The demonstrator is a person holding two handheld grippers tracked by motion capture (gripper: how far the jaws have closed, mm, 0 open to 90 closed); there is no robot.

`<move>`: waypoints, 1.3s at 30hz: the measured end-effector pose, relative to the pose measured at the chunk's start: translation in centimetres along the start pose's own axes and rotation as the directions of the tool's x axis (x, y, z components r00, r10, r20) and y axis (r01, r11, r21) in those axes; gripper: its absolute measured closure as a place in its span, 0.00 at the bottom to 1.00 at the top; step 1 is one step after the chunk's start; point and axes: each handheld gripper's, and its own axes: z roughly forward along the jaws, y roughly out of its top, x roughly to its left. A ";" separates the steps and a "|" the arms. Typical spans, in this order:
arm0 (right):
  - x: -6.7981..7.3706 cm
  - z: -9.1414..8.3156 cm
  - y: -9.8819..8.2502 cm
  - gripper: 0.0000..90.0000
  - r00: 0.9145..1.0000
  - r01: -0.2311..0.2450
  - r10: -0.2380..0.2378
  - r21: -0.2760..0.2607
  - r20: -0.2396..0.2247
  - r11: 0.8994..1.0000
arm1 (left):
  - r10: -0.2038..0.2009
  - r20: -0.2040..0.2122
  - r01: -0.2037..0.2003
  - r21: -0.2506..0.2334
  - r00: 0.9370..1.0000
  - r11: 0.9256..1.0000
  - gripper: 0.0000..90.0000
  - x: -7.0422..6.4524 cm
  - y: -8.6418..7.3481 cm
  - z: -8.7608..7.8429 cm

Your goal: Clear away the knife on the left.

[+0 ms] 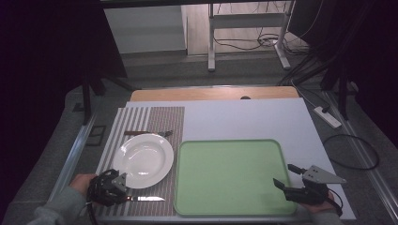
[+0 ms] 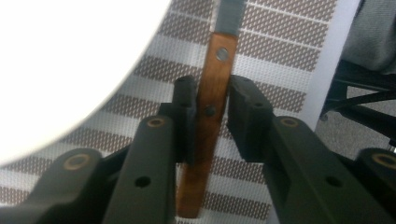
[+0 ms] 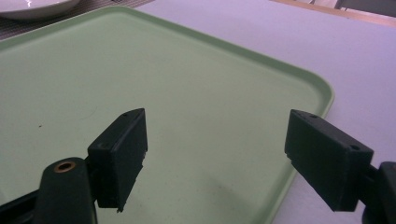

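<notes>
A placemat (image 1: pixel 141 117) lies on the left part of the counter (image 1: pixel 244 117), with a tray (image 1: pixel 230 206) just beside it on the right. On the placemat, a plate (image 1: pixel 143 159) sits in the middle, a fork (image 1: pixel 148 133) lies behind it, and a knife (image 1: pixel 145 198) lies before it, its handle between the left gripper's (image 1: pixel 119 187) fingers (image 2: pixel 187 116). The right gripper (image 1: pixel 281 176) hovers over the tray's near right corner.

Knife (image 2: pixel 208 126) blade cut off by top edge.

A pale grey tabletop (image 1: pixel 244 119) carries a striped placemat (image 1: pixel 155 117) on its left and a green tray (image 1: pixel 230 176) just right of it, at the near edge.
</notes>
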 end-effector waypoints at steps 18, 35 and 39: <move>0.0 -0.1 0.0 0.24 1.000 0.001 -0.001 -0.003 0.005 1.000 | 0.085 -0.071 -0.085 0.002 0.994 0.996 0.85 -0.8 -0.1 -0.2; 0.0 -0.1 0.0 0.24 1.000 0.002 -0.002 -0.005 0.008 1.000 | 0.050 -0.122 -0.062 -0.102 0.991 0.993 0.85 -1.6 -0.1 -0.9; 0.0 0.0 0.0 0.24 1.000 0.004 -0.004 -0.004 0.008 1.000 | 0.025 -0.135 -0.045 -0.149 0.991 0.988 0.85 -1.9 0.4 -1.3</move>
